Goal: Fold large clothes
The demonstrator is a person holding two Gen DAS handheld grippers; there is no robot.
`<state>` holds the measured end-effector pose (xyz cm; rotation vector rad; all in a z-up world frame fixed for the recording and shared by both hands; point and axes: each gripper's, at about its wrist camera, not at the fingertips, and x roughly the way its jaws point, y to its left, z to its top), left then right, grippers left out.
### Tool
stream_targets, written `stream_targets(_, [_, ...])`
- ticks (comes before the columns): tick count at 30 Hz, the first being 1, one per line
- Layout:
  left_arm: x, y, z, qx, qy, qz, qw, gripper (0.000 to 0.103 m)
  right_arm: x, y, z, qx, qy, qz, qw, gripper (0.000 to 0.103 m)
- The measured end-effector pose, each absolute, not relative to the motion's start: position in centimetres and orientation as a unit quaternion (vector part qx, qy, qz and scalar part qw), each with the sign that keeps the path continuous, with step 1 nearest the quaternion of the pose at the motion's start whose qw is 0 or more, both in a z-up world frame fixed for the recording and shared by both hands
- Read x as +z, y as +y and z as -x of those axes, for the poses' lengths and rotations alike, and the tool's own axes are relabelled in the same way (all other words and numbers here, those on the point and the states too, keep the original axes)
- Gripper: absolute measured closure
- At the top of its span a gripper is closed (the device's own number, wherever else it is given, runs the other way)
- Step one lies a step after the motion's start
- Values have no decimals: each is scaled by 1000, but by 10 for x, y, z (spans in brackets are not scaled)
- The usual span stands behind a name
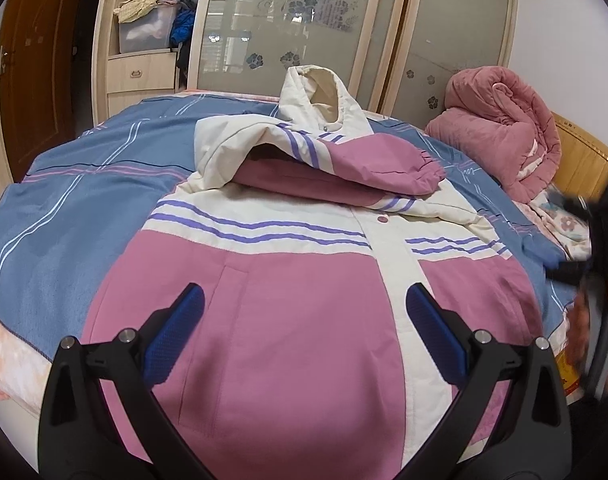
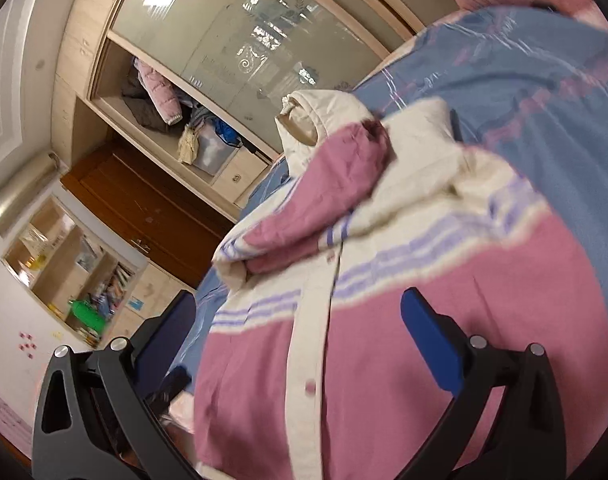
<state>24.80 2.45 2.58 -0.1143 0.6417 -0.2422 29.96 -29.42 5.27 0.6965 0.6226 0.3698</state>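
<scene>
Both the left tongs (image 1: 304, 320) and the right tongs (image 2: 299, 336) gape wide with nothing between their blue pads, poised above the pink lower front of the jacket (image 1: 304, 300). The jacket lies face-up on the blue striped bed (image 1: 83, 200), one sleeve (image 1: 364, 164) folded across its chest.

A rolled pink quilt (image 1: 500, 128) lies beside the wardrobe (image 1: 456, 28).
</scene>
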Motion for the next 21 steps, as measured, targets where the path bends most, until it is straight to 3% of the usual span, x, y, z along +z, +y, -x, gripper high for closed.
stream_targets(5, [25,26,-255,-119,319,66,938,2,78,-288,-393,111,327,-231,910,1])
stream_targets(12, [31,29,-264,-120,313,67,940,2,57,-286,-487,39,382,-178,906,2])
stream_targets(14, [32,29,-267,-119,312,65,940,2,47,-276,-506,35,400,-162,901,9])
stream_targets(18, [32,32,-275,-116,314,64,940,2,27,-263,-528,26,432,-151,889,48])
stream_targets(19, [32,33,-275,-116,315,65,940,2,26,-261,-529,24,432,-148,889,72])
stream_targets(21, [33,35,-276,-116,316,68,939,2,34,-256,-526,26,415,-141,898,86])
